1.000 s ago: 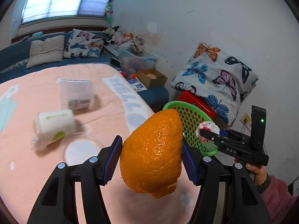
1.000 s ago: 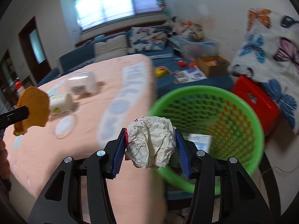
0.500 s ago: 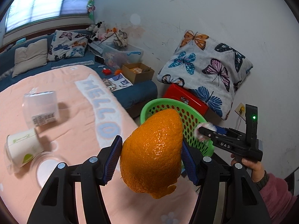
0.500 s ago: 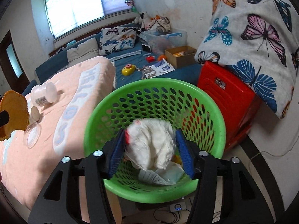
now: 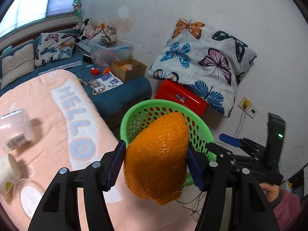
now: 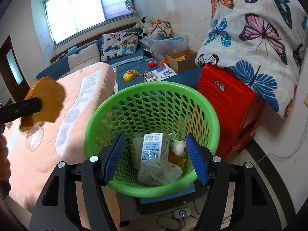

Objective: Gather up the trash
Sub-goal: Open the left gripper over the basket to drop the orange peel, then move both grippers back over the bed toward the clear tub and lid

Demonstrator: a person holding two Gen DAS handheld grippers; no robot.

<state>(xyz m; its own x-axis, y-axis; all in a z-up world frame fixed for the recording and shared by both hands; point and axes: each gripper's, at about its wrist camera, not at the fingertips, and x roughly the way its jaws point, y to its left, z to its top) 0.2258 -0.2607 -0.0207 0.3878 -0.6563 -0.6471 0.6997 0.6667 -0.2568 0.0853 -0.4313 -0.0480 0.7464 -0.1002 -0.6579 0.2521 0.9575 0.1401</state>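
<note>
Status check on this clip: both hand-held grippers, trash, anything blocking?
Left hand-held gripper shut on orange peel, short of green basket. Right hand-held gripper open above basket, crumpled paper inside. Nothing blocking.

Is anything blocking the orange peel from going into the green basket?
Nothing visible does. The orange peel is clamped in the left gripper, and the green basket is open-topped; the right gripper hangs open above it.

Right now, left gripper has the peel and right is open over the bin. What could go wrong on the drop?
1. The orange peel in the left gripper hangs beside the green basket, over the pink blanket; released now, it would likely miss.
2. The right gripper hovers open above the basket, so the left could bump it coming in.
</note>
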